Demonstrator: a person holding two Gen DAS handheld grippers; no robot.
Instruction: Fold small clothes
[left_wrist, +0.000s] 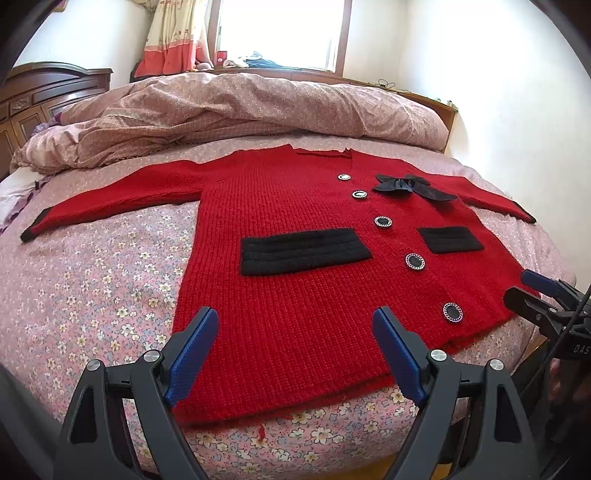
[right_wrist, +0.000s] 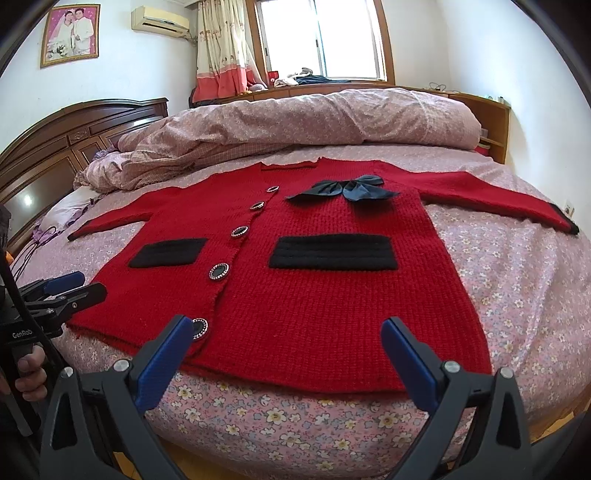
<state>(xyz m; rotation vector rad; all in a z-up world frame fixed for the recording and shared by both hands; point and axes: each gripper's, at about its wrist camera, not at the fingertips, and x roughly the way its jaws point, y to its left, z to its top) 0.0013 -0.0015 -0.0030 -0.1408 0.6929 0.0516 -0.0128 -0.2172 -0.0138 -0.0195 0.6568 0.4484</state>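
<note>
A small red knitted cardigan (left_wrist: 295, 295) lies flat on the bed, front up, sleeves spread out to both sides. It has black pocket bands, a row of black buttons and a dark bow (left_wrist: 406, 186) near the neck. It also shows in the right wrist view (right_wrist: 314, 302). My left gripper (left_wrist: 295, 325) is open and empty, hovering over the hem's left part. My right gripper (right_wrist: 291, 332) is open and empty, over the hem's right part. The right gripper also shows at the right edge of the left wrist view (left_wrist: 532, 295), and the left gripper at the left edge of the right wrist view (right_wrist: 74, 286).
The bed has a pink floral sheet (left_wrist: 92, 295). A rumpled pink duvet (left_wrist: 240, 107) is heaped along the far side behind the cardigan. A dark wooden headboard (right_wrist: 74, 140) stands at the left. A window and curtain are beyond the bed.
</note>
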